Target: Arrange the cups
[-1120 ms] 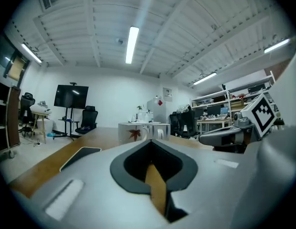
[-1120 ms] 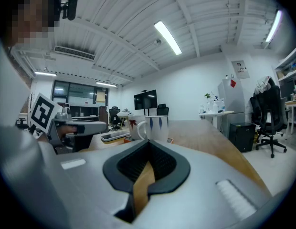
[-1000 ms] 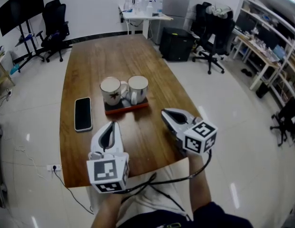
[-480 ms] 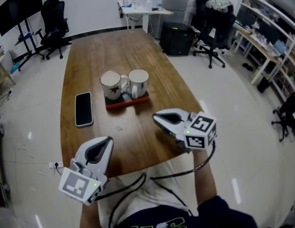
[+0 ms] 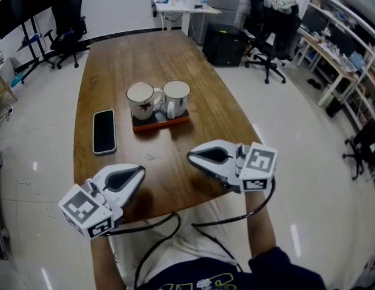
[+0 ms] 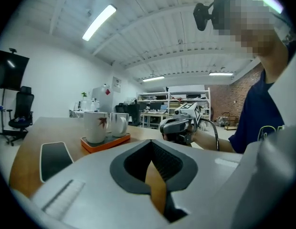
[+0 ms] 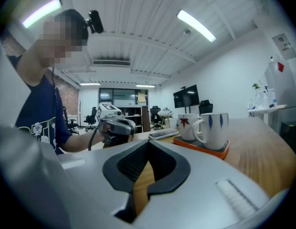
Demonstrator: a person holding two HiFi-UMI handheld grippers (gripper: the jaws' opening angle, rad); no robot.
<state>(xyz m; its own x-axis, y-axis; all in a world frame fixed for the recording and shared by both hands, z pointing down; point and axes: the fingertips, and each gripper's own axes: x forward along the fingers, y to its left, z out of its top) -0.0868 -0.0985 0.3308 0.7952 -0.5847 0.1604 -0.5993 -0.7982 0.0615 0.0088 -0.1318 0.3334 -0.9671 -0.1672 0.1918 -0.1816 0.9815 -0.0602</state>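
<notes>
A leaf cup (image 5: 141, 100) and a blue-marked cup (image 5: 175, 96) stand side by side on an orange tray (image 5: 178, 123) mid-worktop (image 5: 145, 59). A phone (image 5: 104, 132) lies to their left. Nearer the person, the left gripper (image 5: 139, 173) and right gripper (image 5: 191, 157) face each other, jaws clenched on nothing.

**Occluded and Unresolved Areas**

Head view: the leaf-print cup (image 5: 141, 100) and the blue-patterned cup (image 5: 176, 97) cover most of the tray (image 5: 166, 126). The left tool (image 5: 141, 171) and right tool (image 5: 190, 157) mask parts of the near edge of the desk (image 5: 145, 59). Left gripper view: the tool body cuts off the near end of the phone (image 6: 52, 157). Items on the shelf (image 5: 335, 50) are too small to identify.
</notes>
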